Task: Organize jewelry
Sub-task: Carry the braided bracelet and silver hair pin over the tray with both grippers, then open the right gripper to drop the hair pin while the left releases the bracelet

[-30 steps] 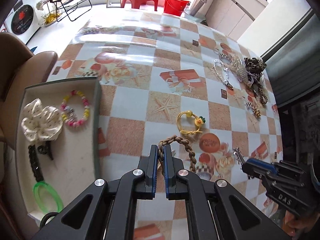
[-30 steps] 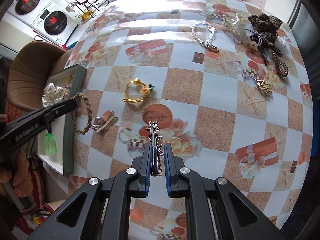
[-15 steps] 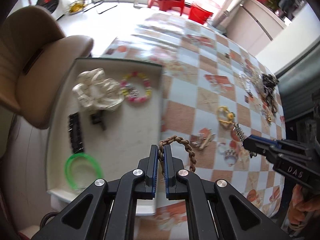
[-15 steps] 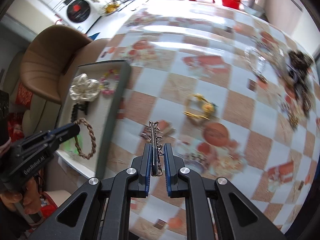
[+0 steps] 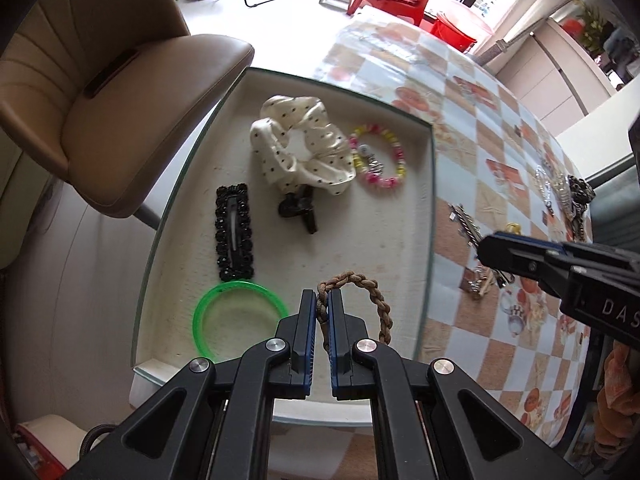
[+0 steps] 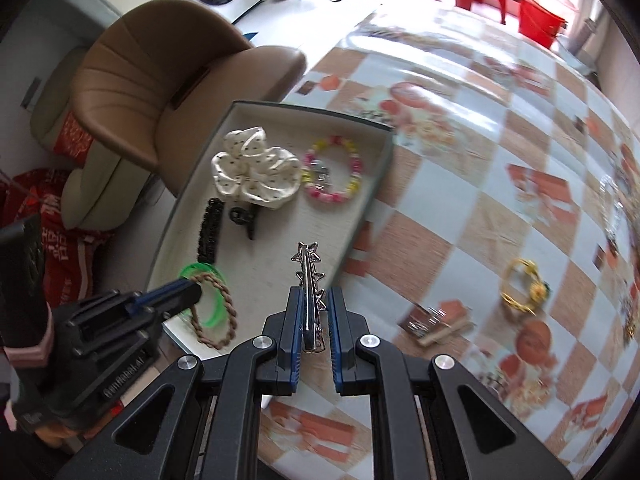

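My left gripper [image 5: 322, 300] is shut on a brown braided hair tie [image 5: 376, 300] and holds it above the near end of the cream tray [image 5: 430, 184]; it also shows in the right wrist view [image 6: 218, 312]. My right gripper [image 6: 312, 294] is shut on a silver star hair clip [image 6: 306, 270] above the tray's right rim [image 6: 372, 208]; the clip shows in the left wrist view [image 5: 464, 222]. The tray holds a white dotted scrunchie [image 5: 304, 148], a beaded bracelet [image 5: 384, 160], a black clip [image 5: 234, 232], a black claw clip [image 5: 298, 206] and a green bangle [image 5: 238, 316].
A brown chair [image 5: 100, 88] stands left of the tray. On the checked tablecloth lie a yellow flower hair tie [image 6: 524, 288], a small silver and wood clip [image 6: 434, 322] and a far pile of jewelry [image 5: 568, 196].
Both grippers have swung left from over the tablecloth to over the tray, each carrying its piece. The braided tie and star clip stay gripped.
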Demonstrator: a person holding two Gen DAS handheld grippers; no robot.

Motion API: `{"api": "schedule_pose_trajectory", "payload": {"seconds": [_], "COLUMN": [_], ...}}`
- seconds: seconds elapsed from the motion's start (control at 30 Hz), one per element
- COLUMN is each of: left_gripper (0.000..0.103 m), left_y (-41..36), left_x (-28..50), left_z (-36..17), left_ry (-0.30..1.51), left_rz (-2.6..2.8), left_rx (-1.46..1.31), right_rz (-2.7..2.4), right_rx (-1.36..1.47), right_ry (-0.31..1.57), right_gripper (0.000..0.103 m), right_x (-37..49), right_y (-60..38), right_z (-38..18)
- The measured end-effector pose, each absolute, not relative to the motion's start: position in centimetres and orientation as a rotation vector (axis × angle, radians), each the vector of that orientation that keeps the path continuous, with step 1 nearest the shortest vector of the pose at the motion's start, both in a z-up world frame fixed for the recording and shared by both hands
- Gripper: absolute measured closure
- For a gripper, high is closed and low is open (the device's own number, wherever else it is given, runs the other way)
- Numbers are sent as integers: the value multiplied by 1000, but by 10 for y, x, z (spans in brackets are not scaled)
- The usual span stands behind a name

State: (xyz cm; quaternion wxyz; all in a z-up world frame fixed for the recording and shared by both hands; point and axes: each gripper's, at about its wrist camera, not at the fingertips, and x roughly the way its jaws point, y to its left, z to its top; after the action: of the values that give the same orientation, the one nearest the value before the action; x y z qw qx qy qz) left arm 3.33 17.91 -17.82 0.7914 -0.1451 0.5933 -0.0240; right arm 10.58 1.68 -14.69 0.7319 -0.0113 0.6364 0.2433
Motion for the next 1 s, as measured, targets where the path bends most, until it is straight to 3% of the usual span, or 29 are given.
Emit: {"api": "schedule_pose_trajectory", "payload": {"seconds": [0.57, 1.0], "left_gripper": [94, 94], "left_y": [190, 194], "left_x": [68, 79], "left_z": [-227, -234], "left_ry": [1316, 1318], "left_rz": [4, 48], "left_rx": [-283, -262], "right_rz": [505, 453], "right_rx": [-77, -58], "right_ry": [1565, 1544], "right_gripper": [90, 89], "right_x": [153, 172], "right_y": [76, 74], "right_z": [-225, -237]}}
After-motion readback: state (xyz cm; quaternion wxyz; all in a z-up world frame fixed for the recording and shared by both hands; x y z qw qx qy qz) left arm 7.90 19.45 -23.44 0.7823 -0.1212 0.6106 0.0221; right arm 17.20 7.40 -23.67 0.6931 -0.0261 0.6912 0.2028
